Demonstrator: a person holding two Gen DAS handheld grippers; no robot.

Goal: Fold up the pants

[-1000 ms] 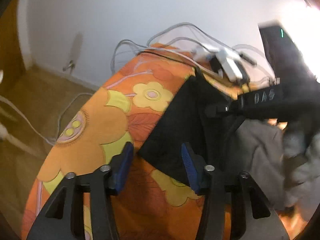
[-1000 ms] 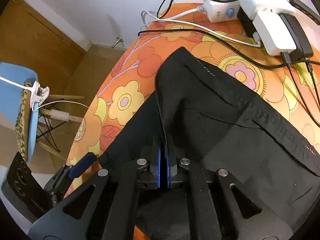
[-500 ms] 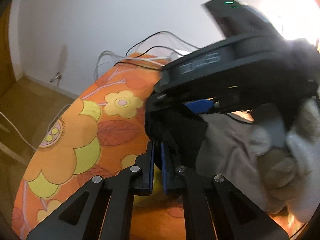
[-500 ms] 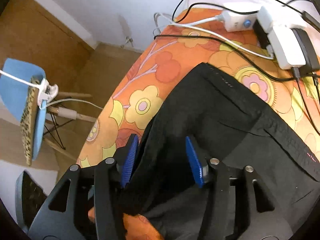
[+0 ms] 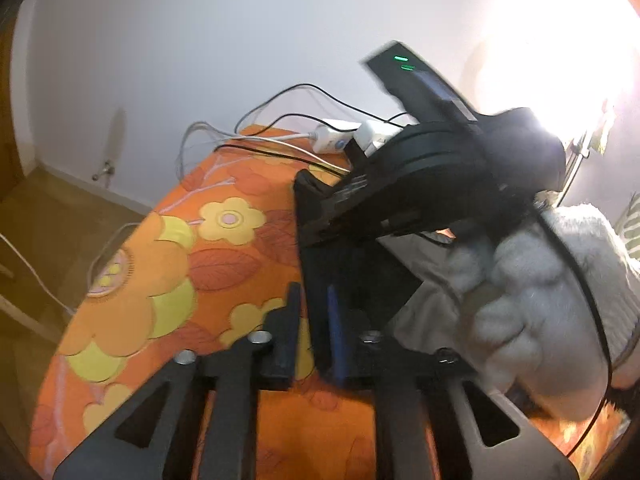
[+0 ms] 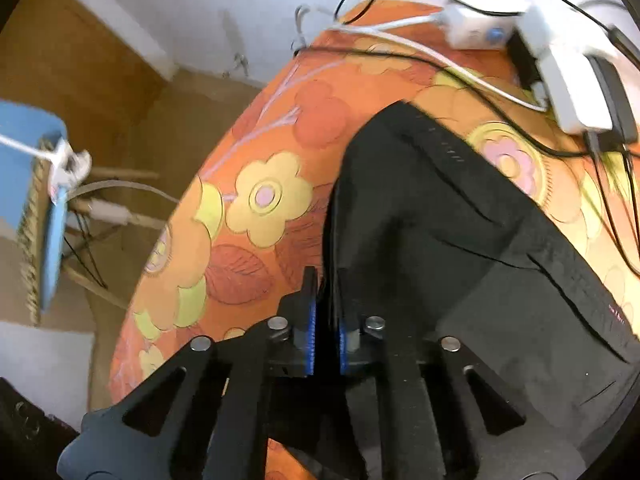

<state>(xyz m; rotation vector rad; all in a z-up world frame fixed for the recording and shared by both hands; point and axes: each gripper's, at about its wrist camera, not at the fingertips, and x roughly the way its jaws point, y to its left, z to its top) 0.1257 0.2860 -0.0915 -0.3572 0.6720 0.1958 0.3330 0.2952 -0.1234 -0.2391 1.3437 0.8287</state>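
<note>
In the left wrist view, the left tongs stand slightly spread over the edge of the black fabric pants, which lie on the worktop covered in an orange cloth with yellow flowers. Their jaws have just been opening after being pressed together half a second ago; the pants' edge runs between the blue pads, and whether they press it cannot be told. The right tongs' black body, held by a hand in a fluffy white sleeve, crosses above the pants. In the right wrist view, the right tongs are pressed together, pinching the left edge of the pants; half a second ago they stood wide apart and have just been closing. White power adapters and black and white cables lie at the worktop's far end, beyond the pants.
</note>
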